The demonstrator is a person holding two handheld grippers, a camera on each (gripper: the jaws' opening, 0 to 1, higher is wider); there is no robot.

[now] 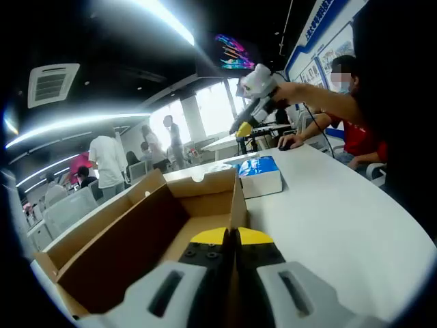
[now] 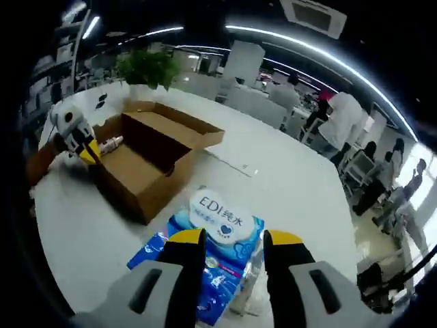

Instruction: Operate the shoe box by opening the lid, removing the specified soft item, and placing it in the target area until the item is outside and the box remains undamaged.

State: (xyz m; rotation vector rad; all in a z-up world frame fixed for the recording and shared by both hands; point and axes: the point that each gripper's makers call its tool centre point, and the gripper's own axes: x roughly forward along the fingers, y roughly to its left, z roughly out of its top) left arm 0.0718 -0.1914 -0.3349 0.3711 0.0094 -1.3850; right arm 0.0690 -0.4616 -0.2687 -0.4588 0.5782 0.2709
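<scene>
Nearest in the left gripper view, the left gripper [image 1: 231, 239] has its yellow-tipped jaws pressed together with nothing visible between them, the tips poised just at the near edge of the shoe box [image 1: 147, 236]. The cardboard box sits open on the white table [image 1: 341, 219], its brown inside showing and its flaps standing up along the sides. Just past the far corner of the box lies the soft pack [image 1: 258, 174], a blue and white packet resting flat on the table, outside the box and close beside it. Above that, the right gripper [image 1: 242, 128] hangs in the air at the end of a person's outstretched arm [image 1: 321, 99]. Farther back, people [image 1: 109, 160] stand among desks and chairs near bright windows.

From the right gripper view, the right gripper [image 2: 233, 239] has its jaws parted, one on either side of the soft pack [image 2: 215, 256], which lies on the table [image 2: 287, 178] directly beneath; whether the tips touch the wrapper I cannot tell. The pack carries a white oval label. Beyond it stands the shoe box [image 2: 147, 160], lid thrown back, and at its far left end the left gripper [image 2: 85, 152] meets the box's edge. A green plant [image 2: 147, 67] sits past the table, and more people [image 2: 341, 126] stand at the right under long ceiling lights.
</scene>
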